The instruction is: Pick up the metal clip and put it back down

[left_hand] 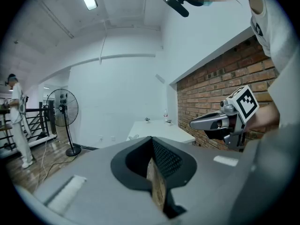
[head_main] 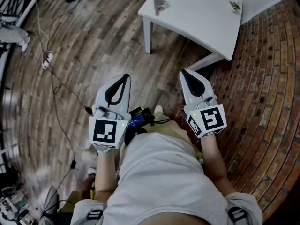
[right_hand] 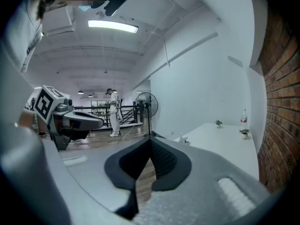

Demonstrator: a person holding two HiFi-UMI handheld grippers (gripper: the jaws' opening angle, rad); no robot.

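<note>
Head view, left to right. Far left: a power strip (head_main: 47, 60) and its cable (head_main: 61, 86) lay on the wooden floor (head_main: 93, 36). A standing fan (left_hand: 63, 109) and a person (left_hand: 18, 121) were far off on that side in the left gripper view.

My left gripper (head_main: 125, 77) was held level over the floor, close to my body. Its jaws were pressed together with nothing between them; its own view showed the pads meeting at the tip.

The metal clip (head_main: 160, 3) rested on the white table (head_main: 197, 18), at the table's far left corner, well apart from both grippers and beyond them. Its longer side appeared to run near to far, roughly along the table's left edge. Which way its mouth pointed I could not tell at this size.

My right gripper (head_main: 184, 73) was held beside the left, parallel to it and aimed the same way, near the table's nearer leg. Its jaws were likewise closed on nothing.

Far right on the table stood a small potted plant (head_main: 236, 5). A brick surface (head_main: 267, 88) filled the right of the view.
</note>
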